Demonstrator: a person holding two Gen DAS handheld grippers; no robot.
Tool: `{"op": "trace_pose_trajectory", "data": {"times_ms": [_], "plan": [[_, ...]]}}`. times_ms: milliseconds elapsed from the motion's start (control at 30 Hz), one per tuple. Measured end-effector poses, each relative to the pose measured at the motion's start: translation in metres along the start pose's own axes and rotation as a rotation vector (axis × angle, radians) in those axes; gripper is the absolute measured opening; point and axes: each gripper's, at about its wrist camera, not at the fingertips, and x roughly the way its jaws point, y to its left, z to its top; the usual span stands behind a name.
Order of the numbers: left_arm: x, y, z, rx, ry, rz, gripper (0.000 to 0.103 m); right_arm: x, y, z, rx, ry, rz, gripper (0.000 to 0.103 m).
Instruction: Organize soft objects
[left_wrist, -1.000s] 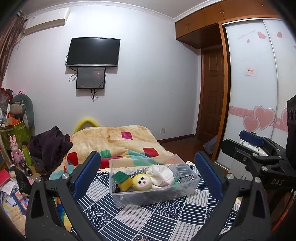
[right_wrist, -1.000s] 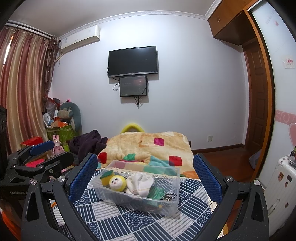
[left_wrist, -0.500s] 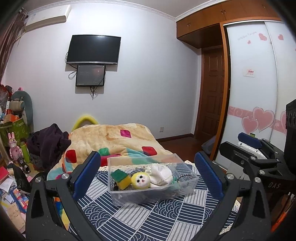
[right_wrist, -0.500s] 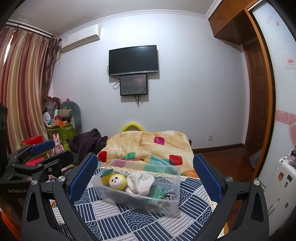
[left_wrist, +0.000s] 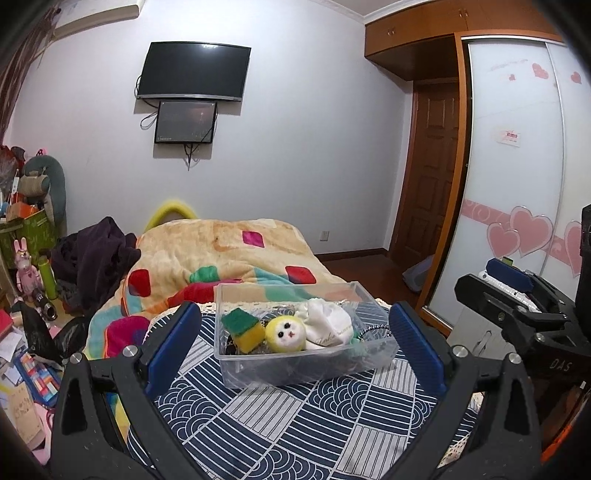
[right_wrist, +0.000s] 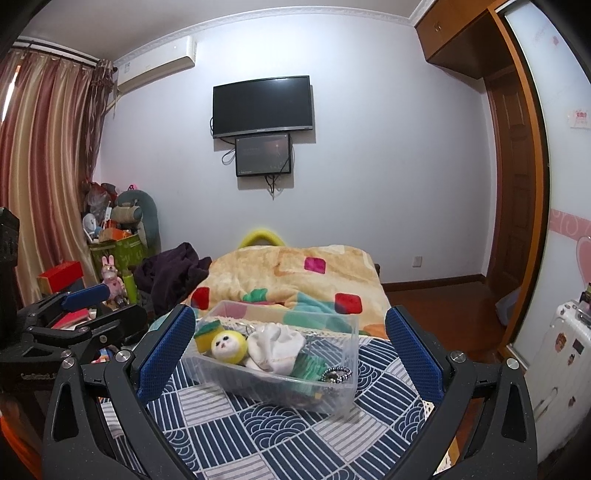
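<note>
A clear plastic bin (left_wrist: 306, 369) (right_wrist: 266, 387) stands on a blue-and-white patterned cloth (left_wrist: 295, 417) (right_wrist: 266, 432). In it lie a green-and-yellow sponge (left_wrist: 242, 328) (right_wrist: 207, 332), a yellow round plush with a white face (left_wrist: 286, 334) (right_wrist: 227, 345), a white cloth pouch (left_wrist: 327, 326) (right_wrist: 277, 345), a green item (right_wrist: 308, 365) and a beaded band (right_wrist: 336, 374). My left gripper (left_wrist: 295, 343) is open and empty, just short of the bin. My right gripper (right_wrist: 290, 350) is open and empty, also facing the bin from nearby.
A bed with a colourful patched blanket (left_wrist: 221, 254) (right_wrist: 295, 273) lies behind the bin. Dark clothes (left_wrist: 96, 258) and cluttered toys and boxes (left_wrist: 26, 266) are at the left. A wardrobe with heart stickers (left_wrist: 517, 184) and a white suitcase (right_wrist: 561, 354) are at the right.
Both grippers have shifted slightly; the bin sits a touch higher and nearer in the views. Both stay open and empty. The bin's contents have not moved.
</note>
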Motion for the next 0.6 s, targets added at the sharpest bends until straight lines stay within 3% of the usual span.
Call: {"op": "trace_pose_trajectory", "data": {"times_ms": [600], "plan": [[-0.003,-0.010,-0.001,0.040,-0.026,0.017,0.103,0.000,-0.001,0.000,0.002,0.005,0.001,0.103]]}}
